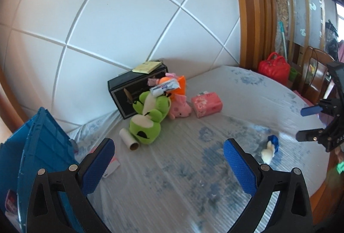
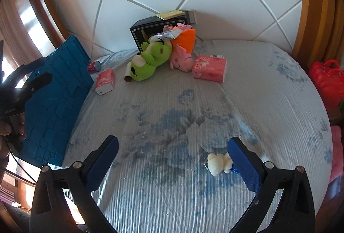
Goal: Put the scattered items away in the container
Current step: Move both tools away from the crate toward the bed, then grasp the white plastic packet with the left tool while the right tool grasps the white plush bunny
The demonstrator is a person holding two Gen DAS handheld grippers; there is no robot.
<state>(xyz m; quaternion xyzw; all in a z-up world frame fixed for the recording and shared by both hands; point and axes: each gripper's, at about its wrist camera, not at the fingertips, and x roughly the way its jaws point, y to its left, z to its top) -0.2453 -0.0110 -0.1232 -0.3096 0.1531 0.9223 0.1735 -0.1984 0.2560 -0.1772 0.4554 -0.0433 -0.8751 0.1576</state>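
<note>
Blue-padded, the right gripper (image 2: 173, 160) gapes empty above the bed (image 2: 268, 93), a small white plush (image 2: 218, 163) just beside its right finger; the left gripper (image 1: 168, 165) also gapes empty. Mid-frame lie a green plush (image 2: 150, 61), pink plush (image 2: 182, 59) and pink tissue packs (image 2: 209, 68), their print unreadable. At left stands the blue container (image 2: 58, 95).

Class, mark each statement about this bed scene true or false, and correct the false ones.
1. Both grippers are open and empty. True: left gripper, right gripper.
2. The green plush lies inside the blue container. False: it lies on the bed beside the pink plush.
3. A yellow notepad rests on the black box. True.
4. The cardboard tube stands upright. False: it lies on its side.
5. The small white toy sits nearest the right gripper. True.
</note>
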